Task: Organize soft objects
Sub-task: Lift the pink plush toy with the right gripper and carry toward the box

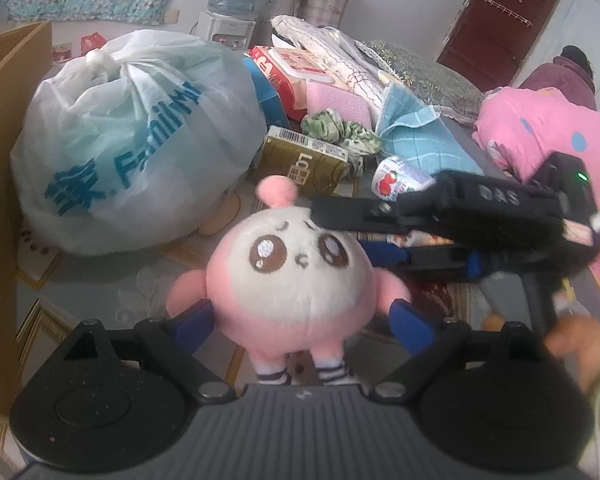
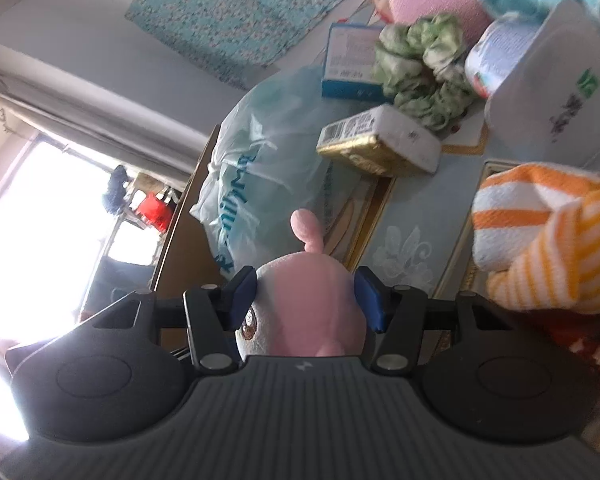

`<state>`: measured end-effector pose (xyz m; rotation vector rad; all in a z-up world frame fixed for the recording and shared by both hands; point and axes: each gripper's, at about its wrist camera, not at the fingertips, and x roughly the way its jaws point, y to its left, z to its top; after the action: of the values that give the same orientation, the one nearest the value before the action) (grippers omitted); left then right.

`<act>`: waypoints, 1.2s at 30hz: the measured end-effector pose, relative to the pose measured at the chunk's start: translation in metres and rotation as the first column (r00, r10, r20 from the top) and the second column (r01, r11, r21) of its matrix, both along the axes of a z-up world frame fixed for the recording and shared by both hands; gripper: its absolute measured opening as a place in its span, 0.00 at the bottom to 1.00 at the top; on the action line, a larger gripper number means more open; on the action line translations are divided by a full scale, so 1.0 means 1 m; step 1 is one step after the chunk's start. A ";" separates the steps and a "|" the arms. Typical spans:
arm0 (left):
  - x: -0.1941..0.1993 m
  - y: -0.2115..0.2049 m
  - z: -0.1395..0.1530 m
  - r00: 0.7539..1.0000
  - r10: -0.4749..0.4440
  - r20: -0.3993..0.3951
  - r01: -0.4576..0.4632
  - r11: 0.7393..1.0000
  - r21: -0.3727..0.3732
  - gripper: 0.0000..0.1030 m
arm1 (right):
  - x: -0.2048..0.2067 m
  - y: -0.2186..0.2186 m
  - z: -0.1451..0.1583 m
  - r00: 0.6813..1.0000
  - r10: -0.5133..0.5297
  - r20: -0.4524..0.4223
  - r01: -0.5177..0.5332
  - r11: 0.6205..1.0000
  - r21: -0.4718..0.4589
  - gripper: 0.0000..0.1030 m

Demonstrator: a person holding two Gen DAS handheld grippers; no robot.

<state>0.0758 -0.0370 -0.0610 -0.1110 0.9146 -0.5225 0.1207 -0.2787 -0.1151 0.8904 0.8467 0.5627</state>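
A round pink and white plush toy (image 1: 292,276) with brown eyes sits between my left gripper's (image 1: 300,328) blue pads, which press its sides. My right gripper (image 1: 364,236) comes in from the right and lies across the toy's head. In the right wrist view the same plush toy (image 2: 306,300) fills the gap between the right gripper's (image 2: 306,300) blue pads (image 2: 244,296), which close on its head. Both grippers hold it above the patterned table surface (image 1: 112,280).
A tied white plastic bag (image 1: 128,136) lies left. A gold box (image 1: 304,160), green crumpled cloth (image 1: 340,130), blue towel (image 1: 416,136), pink sponge (image 1: 336,100) and cup (image 1: 400,180) lie behind. An orange-striped cloth (image 2: 548,232) sits right. A wooden box (image 1: 4,120) stands at the left edge.
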 end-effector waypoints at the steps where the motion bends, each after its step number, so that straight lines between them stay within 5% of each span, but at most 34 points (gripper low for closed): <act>1: -0.004 0.001 0.001 1.000 -0.006 0.001 0.006 1.000 -0.001 0.91 | 0.003 0.001 -0.002 1.000 0.011 -0.007 -0.011 1.000 0.012 0.53; 6: -0.023 0.005 0.010 0.998 -0.044 0.036 0.045 0.999 -0.018 0.91 | 0.015 0.007 -0.006 0.999 0.039 -0.012 -0.039 0.999 0.025 0.55; 11: -0.031 0.010 0.018 0.990 -0.026 0.141 0.019 0.998 0.053 0.91 | 0.011 0.012 0.007 0.999 0.039 0.025 -0.038 0.997 -0.060 0.58; 20: -0.004 0.010 -0.004 0.999 -0.020 0.032 0.020 1.000 0.021 0.92 | -0.002 0.005 0.010 1.000 0.013 0.021 -0.011 0.998 -0.063 0.68; 27: -0.002 0.002 -0.010 0.998 -0.052 0.028 0.052 0.999 0.015 0.92 | -0.014 0.007 0.012 0.999 0.024 0.027 -0.022 0.995 -0.097 0.73; 36: -0.005 -0.001 -0.007 0.997 -0.072 0.036 0.072 0.997 0.019 0.79 | -0.024 0.012 0.013 0.998 0.041 0.039 -0.035 0.990 -0.136 0.76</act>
<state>0.0706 -0.0376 -0.0680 -0.0524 0.8894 -0.5815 0.0965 -0.2666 -0.1021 0.7384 0.8554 0.5485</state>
